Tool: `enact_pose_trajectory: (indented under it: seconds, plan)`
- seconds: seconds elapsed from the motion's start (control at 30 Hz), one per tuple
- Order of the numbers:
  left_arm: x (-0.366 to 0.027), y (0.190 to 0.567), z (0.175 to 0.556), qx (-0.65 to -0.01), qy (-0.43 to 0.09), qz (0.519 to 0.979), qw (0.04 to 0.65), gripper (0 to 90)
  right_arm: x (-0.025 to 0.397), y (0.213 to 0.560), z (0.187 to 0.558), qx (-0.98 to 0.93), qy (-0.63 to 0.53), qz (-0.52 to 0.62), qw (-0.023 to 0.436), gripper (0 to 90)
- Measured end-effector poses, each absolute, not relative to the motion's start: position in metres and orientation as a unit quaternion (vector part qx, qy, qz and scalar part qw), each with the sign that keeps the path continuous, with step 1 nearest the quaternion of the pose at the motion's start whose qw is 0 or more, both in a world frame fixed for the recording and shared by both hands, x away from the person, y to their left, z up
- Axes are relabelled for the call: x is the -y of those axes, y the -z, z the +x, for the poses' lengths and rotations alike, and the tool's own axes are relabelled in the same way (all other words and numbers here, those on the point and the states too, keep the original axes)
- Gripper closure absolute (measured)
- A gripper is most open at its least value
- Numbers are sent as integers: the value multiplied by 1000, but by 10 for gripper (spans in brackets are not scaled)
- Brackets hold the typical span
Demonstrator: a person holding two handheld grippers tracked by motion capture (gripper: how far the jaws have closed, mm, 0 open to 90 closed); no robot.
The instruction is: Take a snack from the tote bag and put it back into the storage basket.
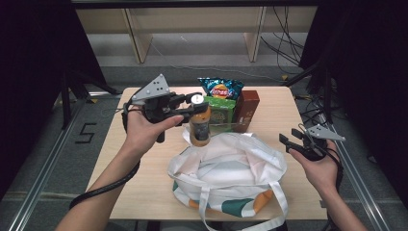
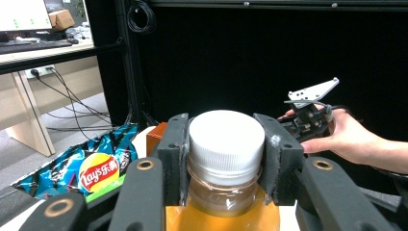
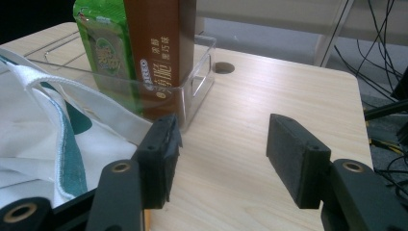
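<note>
A bottle of amber drink [image 1: 199, 126] with a white cap [image 2: 226, 136] and an orange label hangs upright over the far rim of the white tote bag [image 1: 228, 171]. My left gripper [image 1: 192, 108] is shut on the bottle's neck just under the cap, with its pads [image 2: 174, 154] pressed on both sides. My right gripper [image 1: 290, 139] is held open near the table's right edge, beside the bag, with bare wood between its fingers [image 3: 159, 159].
A clear plastic bin [image 3: 195, 89] behind the bag holds a brown carton [image 1: 247, 109] and a green packet [image 1: 219, 113]. A blue crisp bag [image 1: 221, 88] stands at the bin's far side. The wooden table [image 1: 139, 183] ends close behind them.
</note>
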State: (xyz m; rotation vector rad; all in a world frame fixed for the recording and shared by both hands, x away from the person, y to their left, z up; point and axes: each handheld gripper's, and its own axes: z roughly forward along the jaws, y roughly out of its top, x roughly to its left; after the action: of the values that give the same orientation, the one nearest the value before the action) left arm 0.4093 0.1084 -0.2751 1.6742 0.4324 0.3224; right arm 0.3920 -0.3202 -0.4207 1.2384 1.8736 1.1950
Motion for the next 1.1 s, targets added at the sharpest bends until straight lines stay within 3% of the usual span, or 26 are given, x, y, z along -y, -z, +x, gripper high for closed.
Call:
enact_pose_trajectory:
  seconds: [0.93,1.1]
  plan:
    - [-112,273,420,-183,-153,727,644,589,322,421,390,-701,-445,477,287,458]
    - [-114,274,423,-184,-150,726,646,589,323,421,392,-707,-444,460,302,458]
